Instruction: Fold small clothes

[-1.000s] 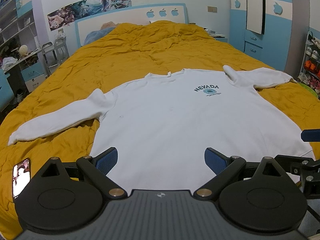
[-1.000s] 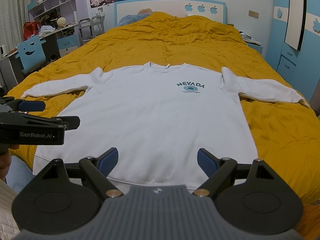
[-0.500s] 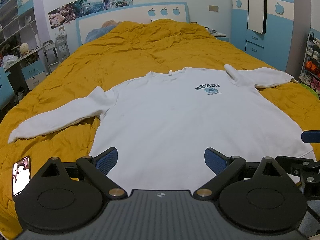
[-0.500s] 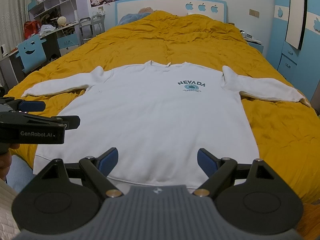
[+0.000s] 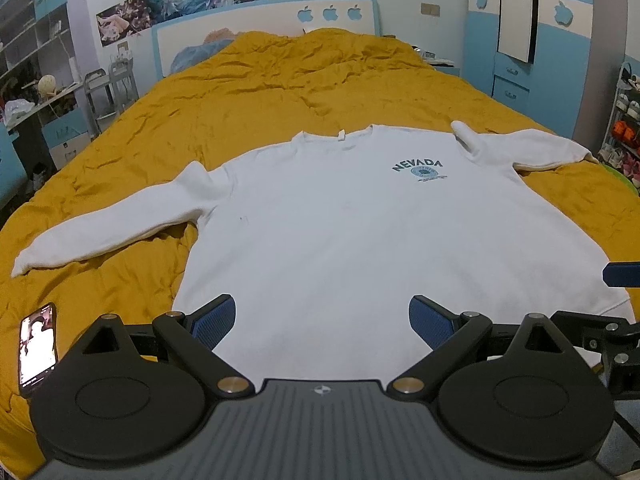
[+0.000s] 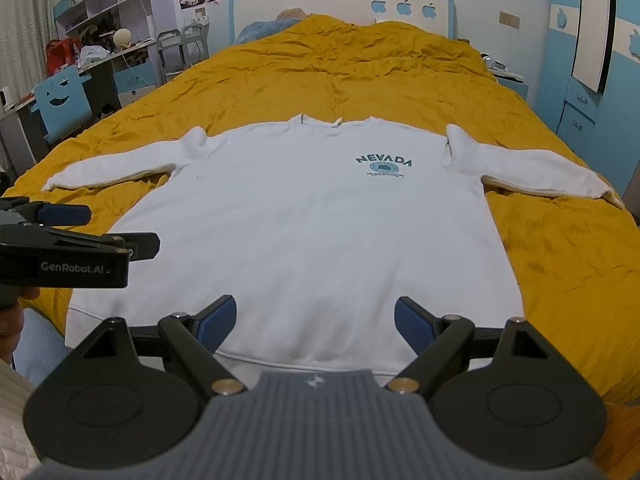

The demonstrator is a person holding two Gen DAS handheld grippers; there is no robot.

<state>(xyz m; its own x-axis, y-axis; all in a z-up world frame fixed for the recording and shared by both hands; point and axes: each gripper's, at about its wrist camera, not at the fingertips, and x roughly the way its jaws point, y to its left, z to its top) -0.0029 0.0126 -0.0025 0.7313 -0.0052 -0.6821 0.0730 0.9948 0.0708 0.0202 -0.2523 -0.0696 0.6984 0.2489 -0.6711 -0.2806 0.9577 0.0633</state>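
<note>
- The bed (image 5: pixel 280 92), covered by a wrinkled mustard-yellow quilt, is filling most of both views and is bearing everything else.
- The white sweatshirt (image 5: pixel 360 240) is lying flat and face up on the quilt's near half, its neckline pointing toward the headboard (image 6: pixel 340 4), its hem at the near edge, and its 2 sleeves spreading out to either side. A teal "NEVADA" print (image 5: pixel 418 166) is showing on the chest.
- The left gripper (image 5: pixel 322 320) is hovering level above the hem, pointing along the sweatshirt toward the headboard. Its 2 blue-padded fingers (image 5: pixel 212 318) are standing wide apart and are holding nothing.
- The right gripper (image 6: pixel 316 320) is hovering beside it in the same pose over the hem, jaws spread wide and empty. In its view the left gripper is showing side-on at the left edge, with a hand wrapping its handle.
- A phone (image 5: pixel 38 346) with a lit screen is lying on the quilt, left of the hem and apart from the sweatshirt.
</note>
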